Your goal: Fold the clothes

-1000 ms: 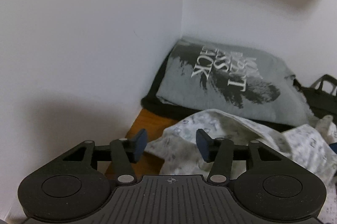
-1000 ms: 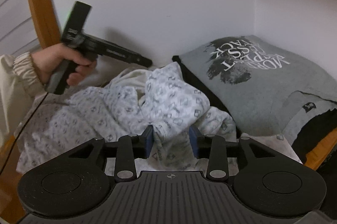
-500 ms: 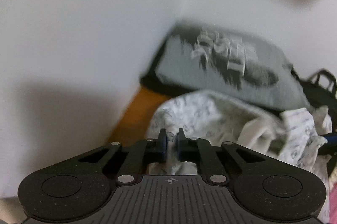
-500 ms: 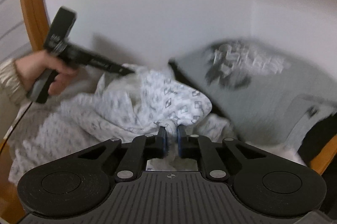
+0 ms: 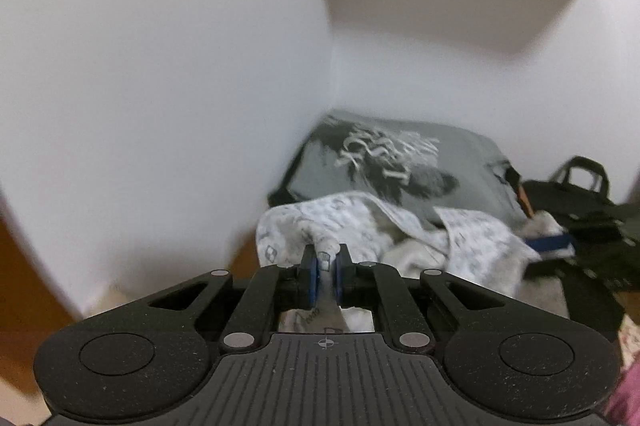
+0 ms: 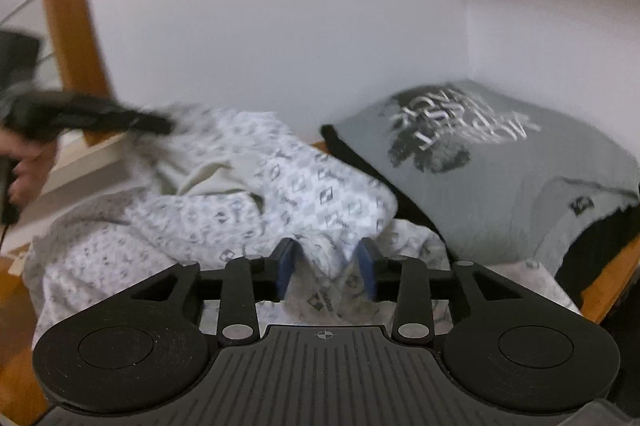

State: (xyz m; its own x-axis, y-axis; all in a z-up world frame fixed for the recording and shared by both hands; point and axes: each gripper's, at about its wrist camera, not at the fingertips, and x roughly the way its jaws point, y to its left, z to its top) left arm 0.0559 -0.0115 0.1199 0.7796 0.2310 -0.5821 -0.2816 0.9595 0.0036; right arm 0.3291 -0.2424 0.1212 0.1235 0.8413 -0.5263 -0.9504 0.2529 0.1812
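White patterned garment (image 6: 256, 193), printed with small grey diamonds, lies crumpled on a wooden desk (image 6: 608, 290) in a white-walled corner; the left hand-held gripper (image 5: 325, 276) is clenched on a fold of this fabric, its blue pads pressed against the cloth; the right hand-held gripper (image 6: 327, 266) is released, its blue pads spread apart with a ridge of the same garment lying between them; a folded grey T-shirt (image 6: 500, 177) with a dark graphic and white lettering rests just behind the garment, on top of black clothing (image 6: 360, 153); a person's hand (image 6: 28, 165) appears blurred at the left edge of the right wrist view.
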